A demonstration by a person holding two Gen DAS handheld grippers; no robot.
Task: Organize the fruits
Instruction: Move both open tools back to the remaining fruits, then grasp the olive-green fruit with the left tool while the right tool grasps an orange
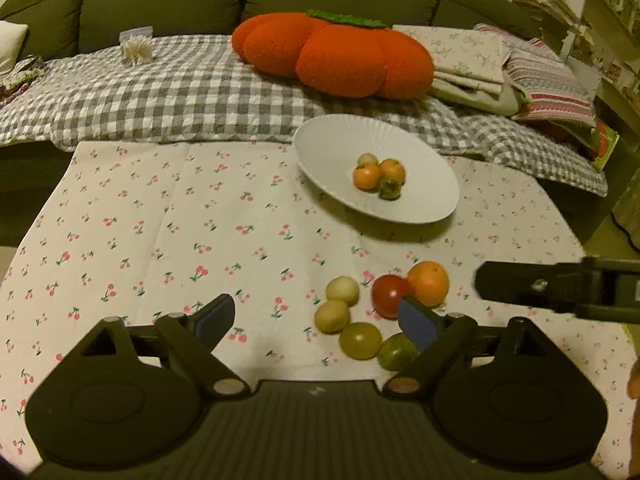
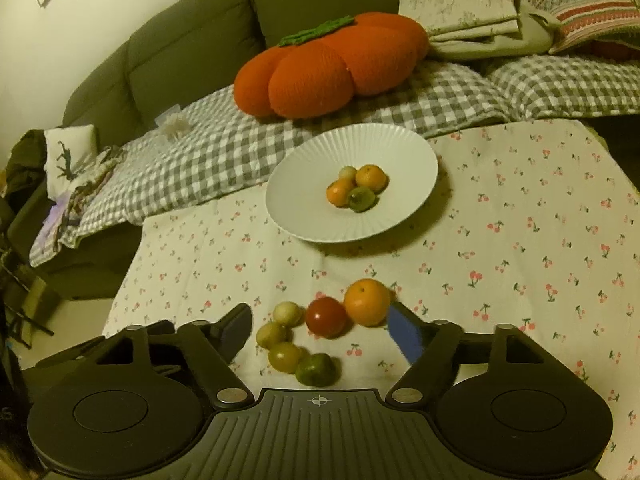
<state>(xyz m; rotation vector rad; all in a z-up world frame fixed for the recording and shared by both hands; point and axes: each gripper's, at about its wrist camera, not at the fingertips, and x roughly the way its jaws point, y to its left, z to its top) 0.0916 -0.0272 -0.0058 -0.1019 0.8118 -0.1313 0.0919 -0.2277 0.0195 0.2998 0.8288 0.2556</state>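
Note:
A white ribbed plate (image 1: 340,144) (image 2: 312,168) sits at the far side of the cherry-print cloth and holds several small fruits (image 1: 378,176) (image 2: 357,190). Nearer, loose fruits lie on the cloth: an orange (image 1: 429,283) (image 2: 367,301), a red tomato (image 1: 389,294) (image 2: 326,317), two pale fruits (image 1: 342,290) (image 2: 287,313), a yellow-green one (image 1: 360,341) (image 2: 285,357) and a green one (image 1: 394,354) (image 2: 316,369). My left gripper (image 1: 316,322) is open and empty just before them. My right gripper (image 2: 320,334) is open, its fingers either side of the cluster; it also shows in the left wrist view (image 1: 560,290).
A green sofa behind the table carries a grey checked blanket (image 1: 160,92) (image 2: 224,140), a big orange pumpkin cushion (image 1: 336,56) (image 2: 332,68) and folded linens (image 1: 500,68) (image 2: 500,4). The table's right edge drops off near shelves (image 1: 616,8).

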